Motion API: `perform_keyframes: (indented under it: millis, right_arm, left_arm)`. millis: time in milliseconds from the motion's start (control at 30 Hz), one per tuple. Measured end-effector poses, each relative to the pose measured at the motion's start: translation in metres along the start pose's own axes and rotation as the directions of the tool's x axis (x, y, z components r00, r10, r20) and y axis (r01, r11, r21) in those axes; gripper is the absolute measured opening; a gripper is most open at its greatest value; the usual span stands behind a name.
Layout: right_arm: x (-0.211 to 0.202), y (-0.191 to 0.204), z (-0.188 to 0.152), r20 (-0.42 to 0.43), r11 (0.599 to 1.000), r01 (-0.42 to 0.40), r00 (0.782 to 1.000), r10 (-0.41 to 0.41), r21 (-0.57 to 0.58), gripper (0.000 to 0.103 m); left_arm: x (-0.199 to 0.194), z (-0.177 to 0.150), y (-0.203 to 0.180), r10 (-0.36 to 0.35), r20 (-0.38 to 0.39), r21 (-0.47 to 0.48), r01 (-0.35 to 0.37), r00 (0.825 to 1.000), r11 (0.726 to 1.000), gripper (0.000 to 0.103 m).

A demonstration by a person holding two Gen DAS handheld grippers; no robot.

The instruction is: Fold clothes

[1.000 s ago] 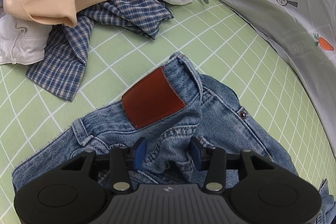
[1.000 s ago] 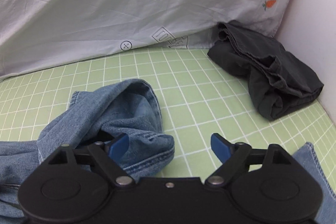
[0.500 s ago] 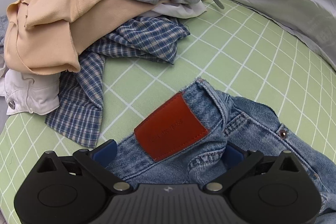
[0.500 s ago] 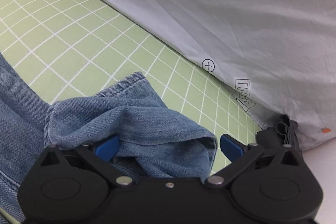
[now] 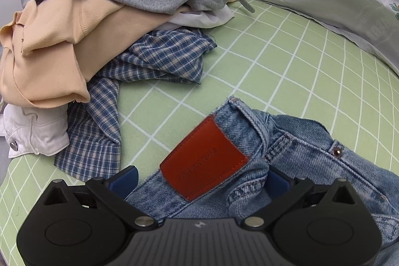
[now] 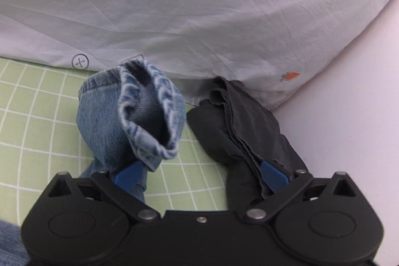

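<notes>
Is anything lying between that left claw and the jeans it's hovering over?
Nothing visible does. The left gripper stands wide open right over the jeans, its blue fingers straddling the waistband by the red leather patch. The pile of clothes lies off to the side, apart from the jeans.

The left tongs (image 5: 199, 178) tilt steeply downward, their blue-padded jaws spread wide. The right tongs (image 6: 199, 172) point at a shallower downward angle, jaws likewise spread wide.
</notes>
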State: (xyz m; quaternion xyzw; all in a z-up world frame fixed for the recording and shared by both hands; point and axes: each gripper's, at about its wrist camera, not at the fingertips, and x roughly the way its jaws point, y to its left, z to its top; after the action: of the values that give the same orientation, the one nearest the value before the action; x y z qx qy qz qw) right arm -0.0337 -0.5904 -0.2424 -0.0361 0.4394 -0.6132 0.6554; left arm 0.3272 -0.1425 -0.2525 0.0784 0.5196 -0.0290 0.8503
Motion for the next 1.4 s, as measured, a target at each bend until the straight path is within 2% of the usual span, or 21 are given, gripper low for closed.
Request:
perform_keyframes:
  millis: [33, 67, 133, 167, 233, 300, 367, 433, 467, 500, 533, 633, 733, 800, 900, 933, 1033, 1067, 1200, 1333, 1400]
  right_arm:
    - [0.000, -0.005, -0.006, -0.016, 1.000, 0.014, 1.000, -0.014, 0.009, 0.103]
    - [-0.003, -0.010, -0.012, -0.026, 0.999, -0.012, 1.000, 0.013, 0.043, 0.103]
    - [-0.008, -0.019, -0.026, -0.054, 0.984, -0.111, 0.991, 0.120, 0.138, 0.103]
    - [-0.007, -0.022, -0.034, -0.073, 0.966, -0.175, 0.979, 0.192, 0.192, 0.103]
    - [-0.004, -0.027, -0.049, -0.101, 0.909, -0.288, 0.938, 0.330, 0.300, 0.102]
    - [0.000, -0.025, -0.058, -0.126, 0.894, -0.303, 0.924, 0.360, 0.331, 0.088]
    - [0.002, -0.024, -0.061, -0.127, 0.881, -0.320, 0.915, 0.383, 0.348, 0.080]
    - [0.004, -0.028, -0.060, -0.105, 0.850, -0.365, 0.896, 0.432, 0.381, 0.054]
    - [0.005, -0.031, -0.059, -0.089, 0.827, -0.393, 0.882, 0.462, 0.402, 0.029]
    - [0.006, -0.034, -0.058, -0.073, 0.803, -0.420, 0.868, 0.492, 0.423, 0.012]
    - [0.006, -0.037, -0.056, -0.052, 0.780, -0.443, 0.855, 0.515, 0.441, 0.013]
    - [-0.017, -0.061, -0.053, 0.096, 0.776, -0.426, 0.896, 0.434, 0.466, 0.009]
    - [-0.020, -0.098, -0.069, 0.107, 0.693, -0.343, 0.926, 0.361, 0.634, 0.010]
    - [-0.012, -0.105, -0.090, 0.044, 0.686, -0.274, 0.942, 0.333, 0.674, 0.011]
    - [0.003, -0.093, -0.116, -0.157, 0.826, -0.132, 0.954, 0.256, 0.549, 0.015]
    - [0.004, -0.090, -0.123, -0.189, 0.844, -0.110, 0.952, 0.242, 0.525, 0.017]
    - [-0.004, -0.089, -0.138, -0.209, 0.850, -0.090, 0.951, 0.228, 0.519, 0.043]
    - [-0.007, -0.087, -0.138, -0.213, 0.858, -0.086, 0.952, 0.221, 0.506, 0.050]
    - [-0.020, -0.079, -0.132, -0.200, 0.894, -0.082, 0.962, 0.186, 0.441, 0.057]
    - [-0.041, -0.062, -0.107, -0.074, 0.934, -0.127, 0.984, 0.161, 0.333, 0.076]
    - [-0.046, -0.053, -0.096, -0.038, 0.940, -0.160, 0.983, 0.180, 0.302, 0.076]
  left_arm:
    - [-0.001, -0.001, -0.001, 0.007, 0.007, 0.008, -0.007, 1.000, 1.000, 0.103]
    - [-0.001, -0.002, -0.002, 0.011, 0.014, 0.013, -0.012, 1.000, 1.000, 0.103]
    - [-0.003, -0.003, -0.003, 0.020, 0.026, 0.022, -0.020, 0.999, 1.000, 0.103]
    - [-0.003, -0.003, -0.003, 0.019, 0.026, 0.019, -0.020, 0.999, 1.000, 0.103]
    - [-0.003, -0.002, -0.001, 0.010, 0.015, 0.002, -0.010, 1.000, 1.000, 0.103]
    - [-0.002, -0.001, 0.003, -0.009, 0.002, -0.011, 0.009, 1.000, 1.000, 0.103]
    - [-0.001, -0.001, 0.007, -0.029, -0.010, -0.023, 0.029, 1.000, 0.999, 0.103]
    - [0.000, -0.002, 0.010, -0.046, -0.012, -0.033, 0.045, 0.999, 0.998, 0.103]
    - [0.000, -0.003, 0.011, -0.051, -0.011, -0.040, 0.050, 0.999, 0.998, 0.103]
    - [0.000, -0.004, 0.012, -0.055, -0.009, -0.046, 0.055, 0.998, 0.997, 0.103]
    - [0.000, -0.004, 0.012, -0.058, -0.007, -0.051, 0.058, 0.998, 0.997, 0.103]
    - [0.000, -0.006, 0.014, -0.067, -0.002, -0.060, 0.067, 0.998, 0.996, 0.103]
    - [0.000, -0.007, 0.015, -0.077, 0.003, -0.071, 0.077, 0.997, 0.995, 0.103]
    - [0.000, -0.008, 0.016, -0.079, 0.006, -0.072, 0.079, 0.997, 0.994, 0.103]
    - [-0.001, -0.007, 0.016, -0.079, 0.003, -0.073, 0.079, 0.997, 0.994, 0.103]
    - [-0.001, -0.006, 0.016, -0.080, 0.000, -0.072, 0.079, 0.997, 0.994, 0.103]
    - [-0.001, -0.004, 0.017, -0.088, -0.012, -0.069, 0.087, 0.996, 0.994, 0.103]
    - [-0.001, -0.002, 0.017, -0.091, -0.018, -0.071, 0.089, 0.996, 0.993, 0.103]
    - [-0.006, 0.002, 0.015, -0.105, -0.008, -0.053, 0.105, 0.994, 0.993, 0.097]
    - [-0.016, 0.010, 0.008, -0.120, 0.046, 0.017, 0.119, 0.992, 0.993, 0.090]
    - [-0.014, 0.015, 0.004, -0.135, 0.045, 0.044, 0.133, 0.990, 0.990, 0.087]
